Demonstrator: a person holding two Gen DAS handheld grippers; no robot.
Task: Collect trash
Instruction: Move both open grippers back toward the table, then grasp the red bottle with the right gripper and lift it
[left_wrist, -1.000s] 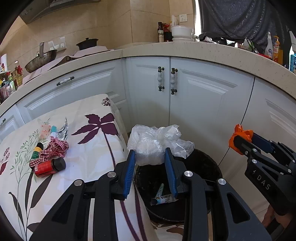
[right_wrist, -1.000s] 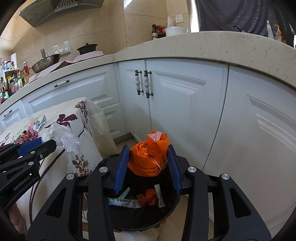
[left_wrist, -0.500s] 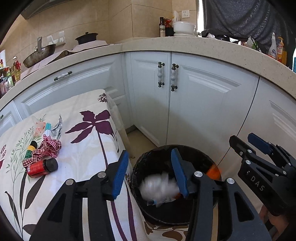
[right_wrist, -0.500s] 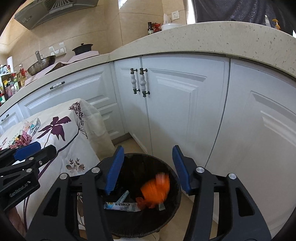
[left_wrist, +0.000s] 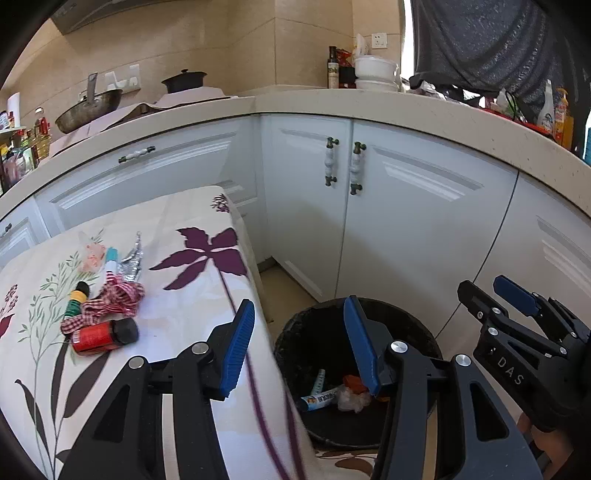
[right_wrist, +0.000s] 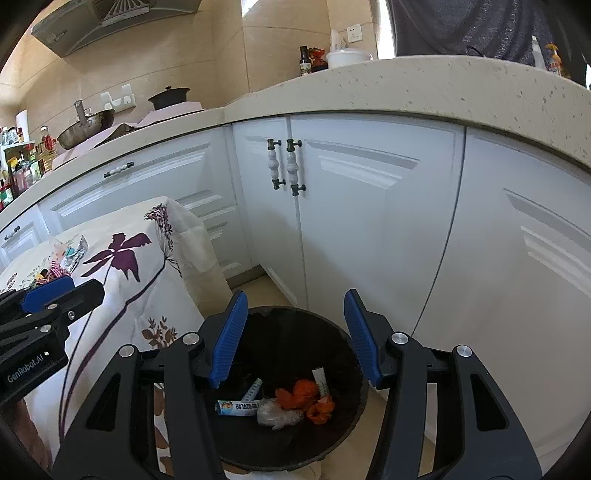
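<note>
A black trash bin stands on the floor below both grippers. Inside it lie a crumpled clear plastic bag, an orange bag and a toothpaste tube. My left gripper hangs open over the bin's left rim with nothing between its fingers. My right gripper is open above the bin, likewise empty. On the flowered tablecloth to the left lie a red bottle, a checked ribbon, a silver wrapper and a marker.
White cabinet doors curve close behind the bin under a speckled countertop. A wok, a dark pot and bottles sit on the counter. A strip of beige floor shows between table and cabinets.
Both grippers opened. The clear plastic bag dropped from the left one and the orange bag from the right one, and both bags now lie in the bin.
</note>
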